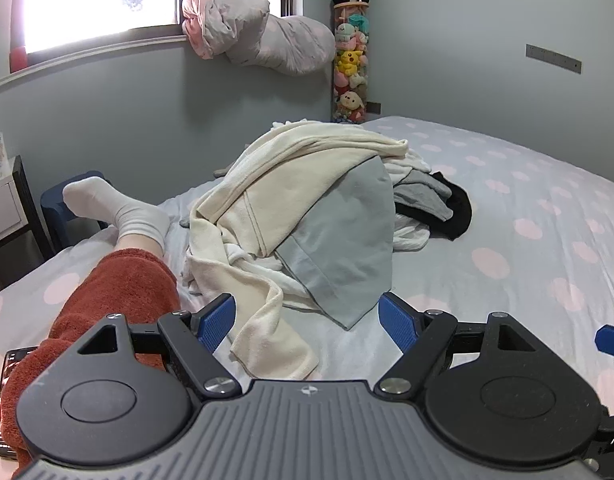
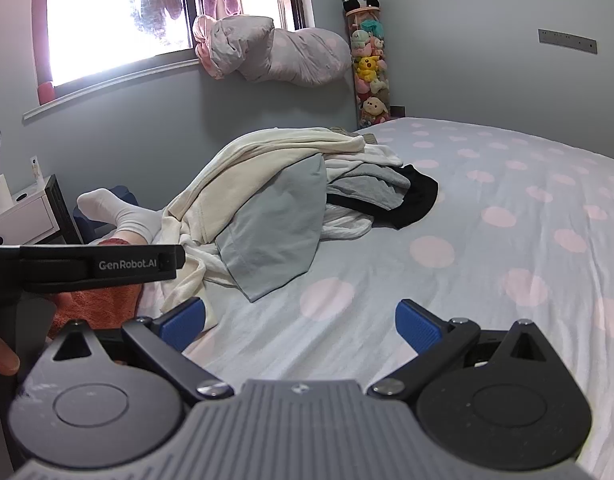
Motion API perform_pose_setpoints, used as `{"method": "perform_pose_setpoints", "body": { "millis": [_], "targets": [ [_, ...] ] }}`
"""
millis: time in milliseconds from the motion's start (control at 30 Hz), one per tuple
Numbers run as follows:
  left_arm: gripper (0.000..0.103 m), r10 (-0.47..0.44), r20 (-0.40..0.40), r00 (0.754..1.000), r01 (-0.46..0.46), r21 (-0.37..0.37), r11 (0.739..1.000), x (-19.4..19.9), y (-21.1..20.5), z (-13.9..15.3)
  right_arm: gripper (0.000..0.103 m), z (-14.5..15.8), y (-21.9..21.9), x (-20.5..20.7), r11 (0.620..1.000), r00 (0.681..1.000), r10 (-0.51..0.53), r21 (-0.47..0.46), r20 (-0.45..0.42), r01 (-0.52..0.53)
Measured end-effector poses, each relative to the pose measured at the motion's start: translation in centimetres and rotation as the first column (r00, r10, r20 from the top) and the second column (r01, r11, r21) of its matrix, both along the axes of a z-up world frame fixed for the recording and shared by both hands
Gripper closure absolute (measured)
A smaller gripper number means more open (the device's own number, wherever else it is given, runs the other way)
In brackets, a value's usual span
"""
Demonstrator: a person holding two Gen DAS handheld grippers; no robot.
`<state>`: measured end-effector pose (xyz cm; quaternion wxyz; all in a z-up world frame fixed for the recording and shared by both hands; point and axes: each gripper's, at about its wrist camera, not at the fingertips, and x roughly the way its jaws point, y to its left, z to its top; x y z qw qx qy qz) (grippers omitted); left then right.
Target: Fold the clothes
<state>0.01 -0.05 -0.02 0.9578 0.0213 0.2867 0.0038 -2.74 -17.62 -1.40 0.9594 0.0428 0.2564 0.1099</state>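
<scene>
both claws wide open and empty — the left gripper (image 1: 307, 320) hovers low over the bed (image 1: 507, 280), its blue pads straddling a cream garment (image 1: 275, 336) that trails toward it. the clothes pile (image 1: 307, 200) sits near the bed's left edge, a grey-blue piece (image 1: 347, 248) draped down its front, grey and black items on its far-right side. the right gripper (image 2: 303, 320) hangs over bare spotted sheet, just beside the pile — nothing between its pads. a person's leg in a white sock (image 1: 119, 208) lies at the left edge.
</scene>
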Motion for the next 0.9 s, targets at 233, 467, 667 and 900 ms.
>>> {"method": "perform_pose_setpoints", "body": {
  "millis": [233,467,667,900],
  "targets": [
    [0.025,-0.029,0.011,1.000,0.029,-0.023,0.999,0.07,-0.45,-0.22,0.001,-0.50,0.13,-0.37,1.000,1.000,-0.003,-0.006,0.001,0.003],
    [0.025,-0.038,0.006,0.999,0.038,-0.025,0.999,0.02,-0.62,-0.29,0.001,-0.40,0.13,-0.06,1.000,1.000,0.002,0.004,-0.010,-0.002],
    [0.025,-0.031,-0.011,0.999,0.031,-0.012,0.999,-0.12,-0.57,-0.24,0.001,-0.52,0.20,0.12,1.000,1.000,0.010,0.001,-0.013,-0.010],
    [0.025,-0.031,-0.035,0.999,0.030,-0.019,0.999,0.09,-0.53,-0.49,0.001,-0.47,0.39,0.15,1.000,1.000,0.012,-0.006,-0.016,-0.012]
  ]
}}
